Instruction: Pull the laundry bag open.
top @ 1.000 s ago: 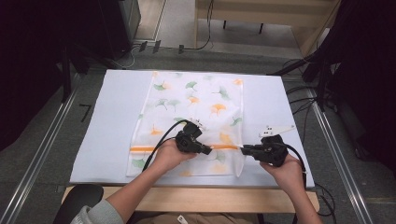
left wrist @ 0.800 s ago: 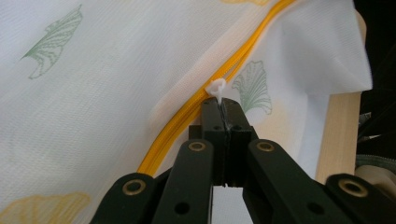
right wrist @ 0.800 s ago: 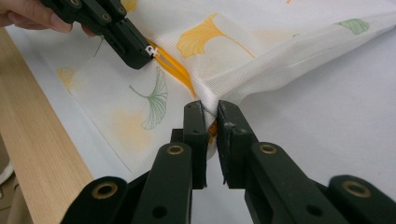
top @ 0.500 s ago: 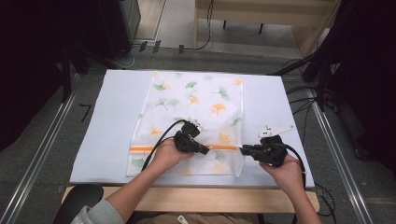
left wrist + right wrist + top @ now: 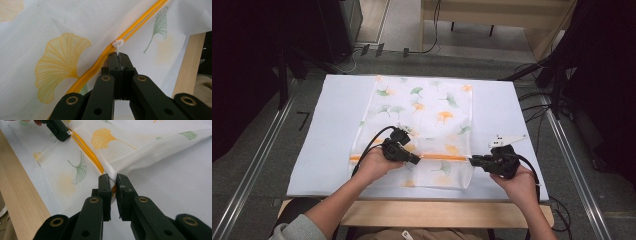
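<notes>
Centrally on the pale blue table cover (image 5: 327, 130) lies a white mesh bag printed with orange and green ginkgo leaves (image 5: 432, 107), its orange zipper (image 5: 439, 158) running across near the person's edge. The left gripper (image 5: 119, 58) has its jaws pressed together on the small white zipper pull tab (image 5: 118, 45); the tab's lower part is hidden between the jaws. The right gripper (image 5: 113, 179) pinches the bunched mesh at the bag's side edge, where the zipper ends; the jaw tips stand slightly apart around the fabric, and the zipper end is concealed behind them. From above, both grippers' jaw tips are too small to resolve. The light wooden table edge (image 5: 22, 202) borders the cover.
</notes>
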Tool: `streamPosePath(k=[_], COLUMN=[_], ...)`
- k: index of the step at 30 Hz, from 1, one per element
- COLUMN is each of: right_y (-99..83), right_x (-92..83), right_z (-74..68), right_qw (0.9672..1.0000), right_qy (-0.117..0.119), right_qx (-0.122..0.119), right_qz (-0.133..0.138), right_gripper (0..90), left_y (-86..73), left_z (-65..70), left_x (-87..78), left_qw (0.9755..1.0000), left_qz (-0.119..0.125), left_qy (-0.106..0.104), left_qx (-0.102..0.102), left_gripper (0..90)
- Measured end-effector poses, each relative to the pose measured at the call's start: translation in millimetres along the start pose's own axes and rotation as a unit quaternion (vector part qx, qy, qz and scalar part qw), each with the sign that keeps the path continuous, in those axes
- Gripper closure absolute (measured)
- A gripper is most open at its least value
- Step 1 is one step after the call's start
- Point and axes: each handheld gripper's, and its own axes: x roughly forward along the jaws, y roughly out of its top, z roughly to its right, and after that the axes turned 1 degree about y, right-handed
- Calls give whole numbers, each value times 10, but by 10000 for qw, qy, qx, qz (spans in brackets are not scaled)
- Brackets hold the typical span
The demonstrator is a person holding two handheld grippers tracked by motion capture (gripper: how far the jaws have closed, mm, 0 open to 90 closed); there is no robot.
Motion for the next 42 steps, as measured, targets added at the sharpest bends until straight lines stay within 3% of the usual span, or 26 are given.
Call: streamPosePath(k=[14, 30, 34, 42], right_y=[-10, -24, -40, -60], right_x=[0, 12, 11, 3], right_z=[24, 45, 68, 105], right_qw=[10000, 9999, 9999, 9999], right_qy=[-43, -54, -57, -72], right_qx=[50, 30, 51, 87], right_qz=[-28, -100, -118, -85], right_gripper=[845, 844, 845, 843], left_y=[11, -7, -32, -190], left_z=[20, 27, -17, -164], left_x=[9, 16, -40, -204], left_qw=[9999, 9999, 9999, 9997], left_qz=[79, -34, -53, -41], left_qy=[31, 91, 114, 180], left_qx=[59, 79, 69, -144], left_gripper=[900, 900, 900, 900])
